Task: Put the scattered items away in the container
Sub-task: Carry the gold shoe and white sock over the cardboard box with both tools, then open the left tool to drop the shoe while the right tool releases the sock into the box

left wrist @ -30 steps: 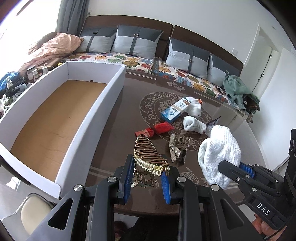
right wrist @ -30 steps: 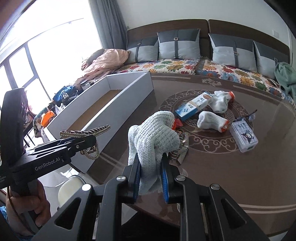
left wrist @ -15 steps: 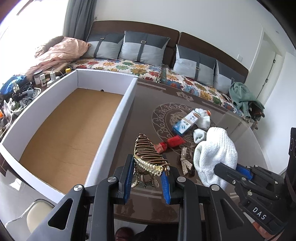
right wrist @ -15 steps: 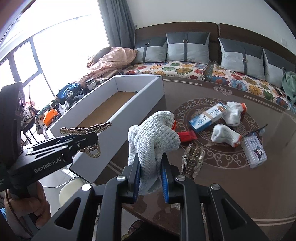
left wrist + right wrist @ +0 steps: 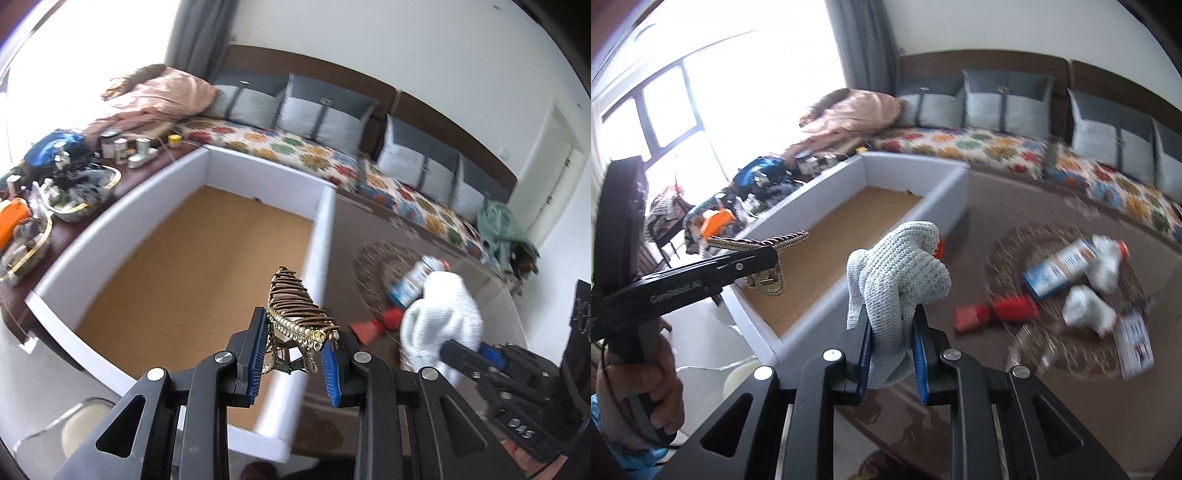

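My left gripper (image 5: 295,356) is shut on a gold and brown jewelled hair clip (image 5: 295,310), held above the near right wall of the white box (image 5: 314,266) with a brown floor. My right gripper (image 5: 892,354) is shut on a white knitted glove (image 5: 897,273), hanging over the table just right of the box (image 5: 916,218). In the right wrist view the left gripper (image 5: 768,254) with the hair clip (image 5: 764,243) hovers over the box's near end. On the brown table lie two red packets (image 5: 993,312), a blue and white carton (image 5: 1060,269), white socks (image 5: 1086,310) and a clear case (image 5: 1134,339).
A sofa (image 5: 332,155) with grey cushions and a floral seat runs behind the table. A cluttered side table with jars and trays (image 5: 70,177) stands left of the box. A green cloth (image 5: 502,229) lies at the sofa's right end. A hand (image 5: 639,384) holds the left gripper's handle.
Both grippers have moved left toward the box with their items held. The hair clip has gone from over the table to over the box's right wall; the glove follows beside it.
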Demonstrator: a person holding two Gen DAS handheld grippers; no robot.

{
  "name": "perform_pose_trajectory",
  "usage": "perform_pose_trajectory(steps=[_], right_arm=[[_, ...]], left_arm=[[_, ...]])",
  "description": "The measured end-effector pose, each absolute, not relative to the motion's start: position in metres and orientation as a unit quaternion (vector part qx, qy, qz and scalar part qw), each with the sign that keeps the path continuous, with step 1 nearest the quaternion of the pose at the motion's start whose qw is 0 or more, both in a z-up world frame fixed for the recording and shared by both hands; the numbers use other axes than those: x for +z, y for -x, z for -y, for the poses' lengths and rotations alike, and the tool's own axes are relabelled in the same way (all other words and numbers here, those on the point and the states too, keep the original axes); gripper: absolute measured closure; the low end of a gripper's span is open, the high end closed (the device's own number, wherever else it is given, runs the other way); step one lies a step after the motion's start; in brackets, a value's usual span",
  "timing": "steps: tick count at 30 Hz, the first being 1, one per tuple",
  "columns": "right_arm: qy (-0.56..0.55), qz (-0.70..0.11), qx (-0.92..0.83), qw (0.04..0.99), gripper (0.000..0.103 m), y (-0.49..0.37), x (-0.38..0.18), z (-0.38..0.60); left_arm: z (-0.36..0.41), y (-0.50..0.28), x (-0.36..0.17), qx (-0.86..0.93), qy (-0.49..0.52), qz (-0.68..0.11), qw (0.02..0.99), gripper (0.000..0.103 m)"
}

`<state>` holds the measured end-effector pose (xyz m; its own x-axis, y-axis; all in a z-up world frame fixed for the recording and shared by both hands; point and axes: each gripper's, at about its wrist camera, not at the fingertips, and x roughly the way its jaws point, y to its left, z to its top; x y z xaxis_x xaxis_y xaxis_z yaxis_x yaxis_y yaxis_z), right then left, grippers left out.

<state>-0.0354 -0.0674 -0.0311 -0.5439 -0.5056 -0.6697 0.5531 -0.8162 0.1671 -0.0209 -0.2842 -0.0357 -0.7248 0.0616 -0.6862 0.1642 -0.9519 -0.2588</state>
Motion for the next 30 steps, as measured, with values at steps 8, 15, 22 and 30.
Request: perform_pose_trajectory(steps=[8, 15, 22, 30], right_arm=[[-0.372, -0.039, -0.855, 0.358, 0.083, 0.072, -0.021, 0.145], [-0.433, 0.000, -0.828, 0.357, 0.083, 0.116, -0.060, 0.190], [-0.445, -0.009, -0.819, 0.363, 0.083, 0.130, -0.079, 0.220], [-0.449, -0.029, -0.812, 0.373, 0.082, 0.135, -0.095, 0.245]], left_arm=[[0.345, 0.050, -0.065, -0.898, -0.406, -0.163, 0.057, 0.076], [0.378, 0.073, -0.100, -0.876, -0.440, -0.180, 0.076, 0.076], [0.389, 0.089, -0.108, -0.873, -0.448, -0.173, 0.083, 0.076], [0.396, 0.100, -0.112, -0.873, -0.451, -0.165, 0.086, 0.076]])
